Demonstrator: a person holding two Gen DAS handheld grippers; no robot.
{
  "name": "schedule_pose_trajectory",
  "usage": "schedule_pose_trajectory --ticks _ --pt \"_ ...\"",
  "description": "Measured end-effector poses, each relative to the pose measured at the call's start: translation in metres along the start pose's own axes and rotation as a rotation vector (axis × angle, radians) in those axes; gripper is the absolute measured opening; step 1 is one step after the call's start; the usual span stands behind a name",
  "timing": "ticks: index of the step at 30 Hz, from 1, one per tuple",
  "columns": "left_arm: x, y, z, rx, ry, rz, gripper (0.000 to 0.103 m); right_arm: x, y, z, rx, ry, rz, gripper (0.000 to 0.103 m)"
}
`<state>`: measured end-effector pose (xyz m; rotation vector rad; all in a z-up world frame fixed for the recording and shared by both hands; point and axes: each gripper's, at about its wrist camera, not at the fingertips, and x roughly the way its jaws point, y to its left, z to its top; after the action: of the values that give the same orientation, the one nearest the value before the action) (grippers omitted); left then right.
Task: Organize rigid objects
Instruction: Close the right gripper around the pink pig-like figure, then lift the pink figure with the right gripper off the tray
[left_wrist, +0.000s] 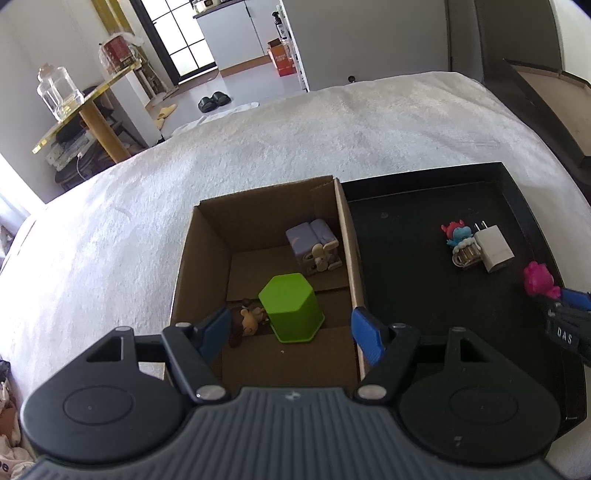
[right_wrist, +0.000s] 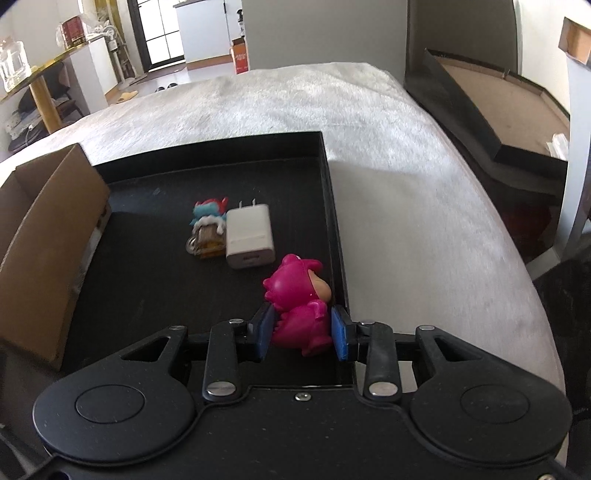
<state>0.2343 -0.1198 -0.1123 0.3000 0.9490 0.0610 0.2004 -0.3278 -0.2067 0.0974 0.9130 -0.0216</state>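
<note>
1. The pink figurine (right_wrist: 295, 306) sits at the near right corner of the black tray (right_wrist: 155, 291), close against the tray's right wall, clamped between the blue pads of the right gripper (right_wrist: 302, 332); its jaws are narrowed onto the toy's lower body.
2. Just beyond it on the tray floor lies a white charger plug (right_wrist: 249, 236), prongs pointing away, and touching its left side are a small mug-shaped keyring (right_wrist: 207, 242) and a blue and red figurine (right_wrist: 208, 212).
3. The left gripper (left_wrist: 291, 332) hovers over the open cardboard box (left_wrist: 207, 251), which stands directly left of the tray, their walls touching; its jaws are spread wide and hold nothing.
4. Inside the box a green hexagonal cup (left_wrist: 291, 308) stands upside down near the middle, a brown-haired doll (left_wrist: 247, 321) lies against its left side, and a lavender block toy (left_wrist: 314, 245) rests in the far right corner. Whether the doll is face up is hard to tell, as the left pad partly hides it.
5. Box and tray rest on a bed covered by a white fuzzy blanket (left_wrist: 258, 133).
</note>
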Motion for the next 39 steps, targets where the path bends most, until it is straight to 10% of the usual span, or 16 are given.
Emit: schedule_pose_trajectory --ticks 13,30,39 --pt "0.002 -0.005 -0.004 0.003 0.01 0.0 0.071 -0.011 -0.001 -0.026 0.011 0.112 0.102 0.034" --pt "0.018 0.01 -0.003 -0.031 0.032 -0.014 0.071 -0.013 -0.006 -0.023 0.055 0.096 0.183 0.072" --pt "0.028 0.01 -0.003 -0.041 0.05 -0.028 0.071 0.005 0.007 -0.02 -0.011 0.103 0.158 0.071"
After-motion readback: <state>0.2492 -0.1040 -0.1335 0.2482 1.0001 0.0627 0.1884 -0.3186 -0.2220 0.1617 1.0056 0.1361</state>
